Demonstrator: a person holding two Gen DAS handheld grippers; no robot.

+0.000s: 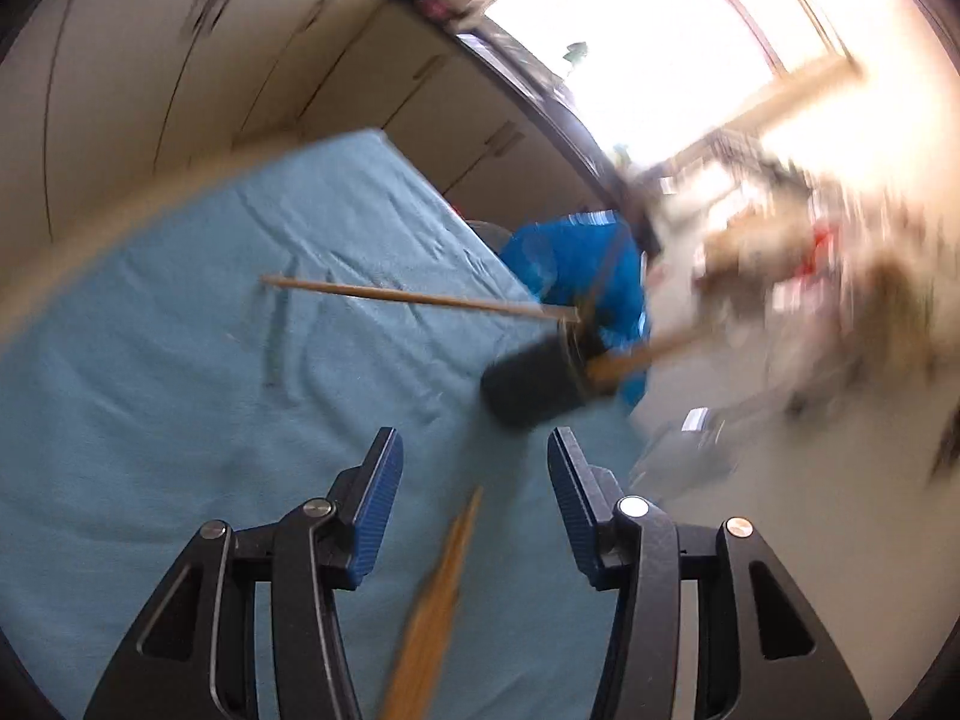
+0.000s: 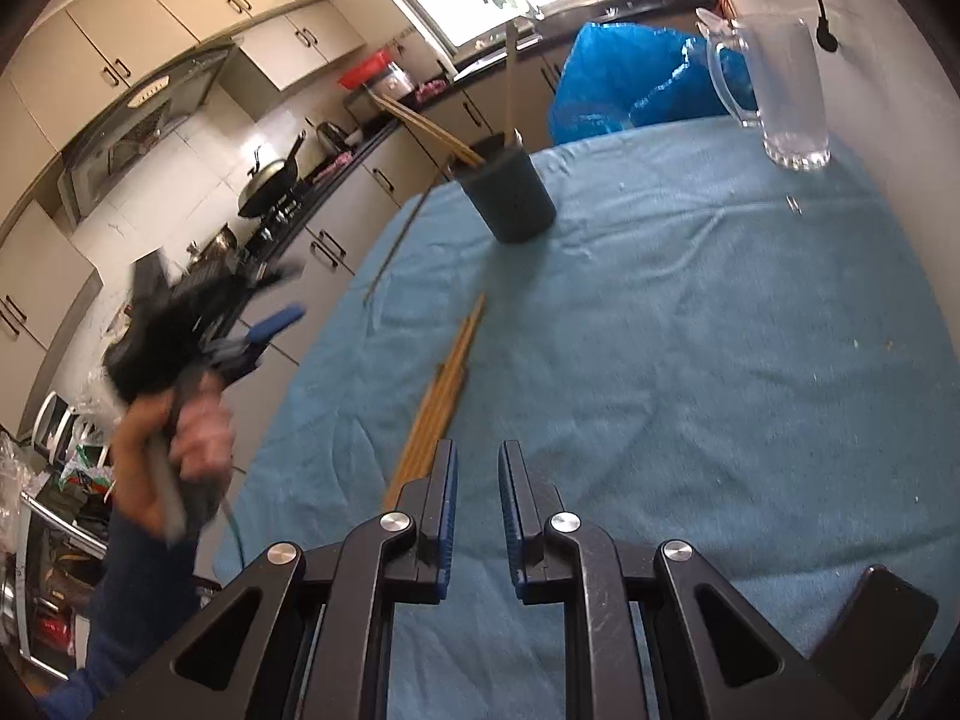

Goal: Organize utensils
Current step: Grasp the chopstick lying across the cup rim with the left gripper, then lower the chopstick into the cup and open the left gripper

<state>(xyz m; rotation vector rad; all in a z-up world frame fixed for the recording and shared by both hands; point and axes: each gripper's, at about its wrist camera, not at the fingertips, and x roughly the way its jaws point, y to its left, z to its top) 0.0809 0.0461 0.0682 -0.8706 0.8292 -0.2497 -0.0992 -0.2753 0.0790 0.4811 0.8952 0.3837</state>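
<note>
While both tools are empty, we prepare the next pick. Our left tool (image 1: 474,468) stands wide above the chopstick bundle (image 1: 432,606); our right tool (image 2: 477,486), set narrow, hovers just beside that bundle. We judge it best to align one tool square across a single stick, grip near its middle, then lift toward the dark cup (image 2: 510,192) on the blue-clothed surface (image 2: 690,360). Count: one cup holding a few sticks, one loose thin stick (image 2: 399,243), one bundle of roughly four, one glass pitcher (image 2: 774,90).

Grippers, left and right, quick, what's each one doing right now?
Left gripper: open, holding nothing, above the chopsticks on the cloth.
Right gripper: open with a narrow gap, holding nothing.
</note>
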